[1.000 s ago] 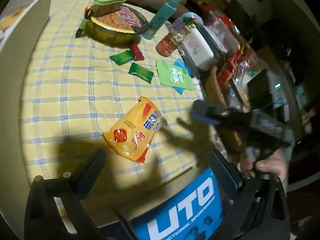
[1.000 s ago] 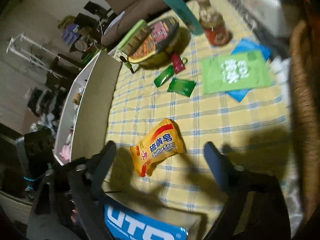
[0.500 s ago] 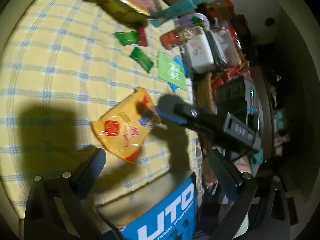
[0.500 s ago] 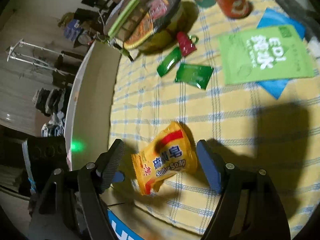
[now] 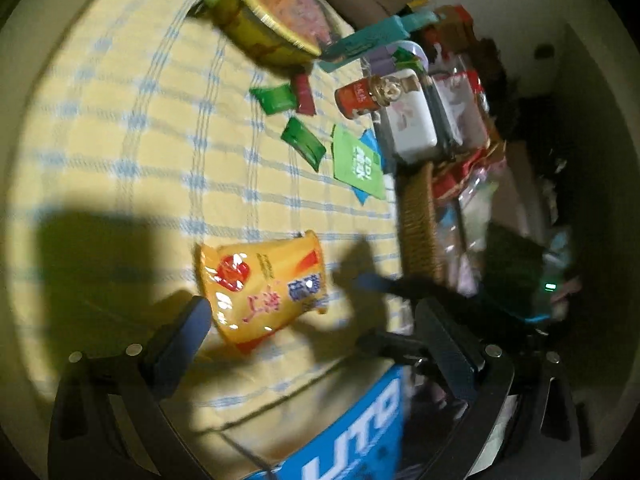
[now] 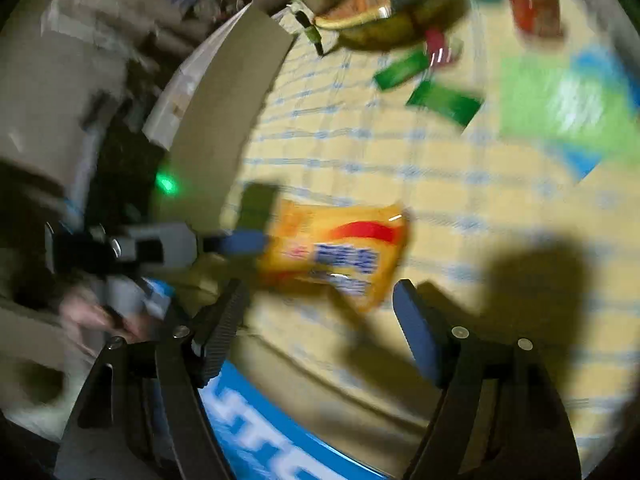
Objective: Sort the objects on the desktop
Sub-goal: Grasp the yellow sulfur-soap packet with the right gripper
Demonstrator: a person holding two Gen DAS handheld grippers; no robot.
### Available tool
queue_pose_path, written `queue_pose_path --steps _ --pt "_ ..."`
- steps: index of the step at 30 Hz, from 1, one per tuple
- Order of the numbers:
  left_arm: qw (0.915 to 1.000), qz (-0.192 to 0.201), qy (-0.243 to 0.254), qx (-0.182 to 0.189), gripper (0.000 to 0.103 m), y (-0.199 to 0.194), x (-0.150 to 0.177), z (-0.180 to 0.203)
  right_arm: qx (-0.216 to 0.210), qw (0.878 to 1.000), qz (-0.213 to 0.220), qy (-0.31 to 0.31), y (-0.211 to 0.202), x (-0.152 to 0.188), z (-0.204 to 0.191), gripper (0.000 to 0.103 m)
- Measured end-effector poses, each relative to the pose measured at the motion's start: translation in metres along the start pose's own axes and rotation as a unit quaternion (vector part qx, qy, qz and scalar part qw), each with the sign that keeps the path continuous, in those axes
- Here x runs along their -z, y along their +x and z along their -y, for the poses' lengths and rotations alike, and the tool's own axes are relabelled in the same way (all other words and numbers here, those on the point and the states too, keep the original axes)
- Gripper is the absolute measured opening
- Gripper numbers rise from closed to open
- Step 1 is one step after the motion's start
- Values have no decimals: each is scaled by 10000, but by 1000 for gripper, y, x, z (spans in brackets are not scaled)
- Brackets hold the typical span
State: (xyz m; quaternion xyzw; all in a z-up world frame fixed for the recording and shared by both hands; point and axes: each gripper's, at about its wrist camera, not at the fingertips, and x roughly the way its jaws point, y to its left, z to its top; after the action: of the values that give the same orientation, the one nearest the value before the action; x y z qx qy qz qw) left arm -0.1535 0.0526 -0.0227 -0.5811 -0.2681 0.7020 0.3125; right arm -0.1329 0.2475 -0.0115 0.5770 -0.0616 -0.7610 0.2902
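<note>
Left tongs (image 5: 316, 320): spread, empty, low over the table (image 5: 120, 140). Right tongs (image 6: 320, 300): spread, empty. Yellow soap packet (image 5: 264, 284): flat on the yellow checked cloth, just ahead of and between both pairs, none touching it that can be seen. Beyond: green sachets (image 5: 302, 142), green leaflet (image 5: 356, 160), red-labelled jar (image 5: 360, 98), noodle bowl (image 5: 276, 28), wicker basket (image 5: 420, 220) at the table edge
</note>
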Motion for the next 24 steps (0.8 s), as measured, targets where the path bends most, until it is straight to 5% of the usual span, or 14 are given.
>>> queue_pose_path --steps 4,10,15,21,24 --pt "9988 -44 347 -350 103 -4 -1 5 308 9979 200 -532 -9 -3 -6 77" --pt "9963 -368 549 -546 103 16 4 1 814 9901 -93 -1144 16 6 -4 76" --pt "9887 -467 972 -1039 103 21 7 5 1189 9788 -174 -1655 35 7 -15 65" --pt "9732 -694 1576 -1526 103 30 15 13 1066 9822 -207 -1531 40 1 -9 57" --pt "9529 -834 2066 -2056 103 40 20 22 1055 9824 -202 -1528 39 1 -8 57"
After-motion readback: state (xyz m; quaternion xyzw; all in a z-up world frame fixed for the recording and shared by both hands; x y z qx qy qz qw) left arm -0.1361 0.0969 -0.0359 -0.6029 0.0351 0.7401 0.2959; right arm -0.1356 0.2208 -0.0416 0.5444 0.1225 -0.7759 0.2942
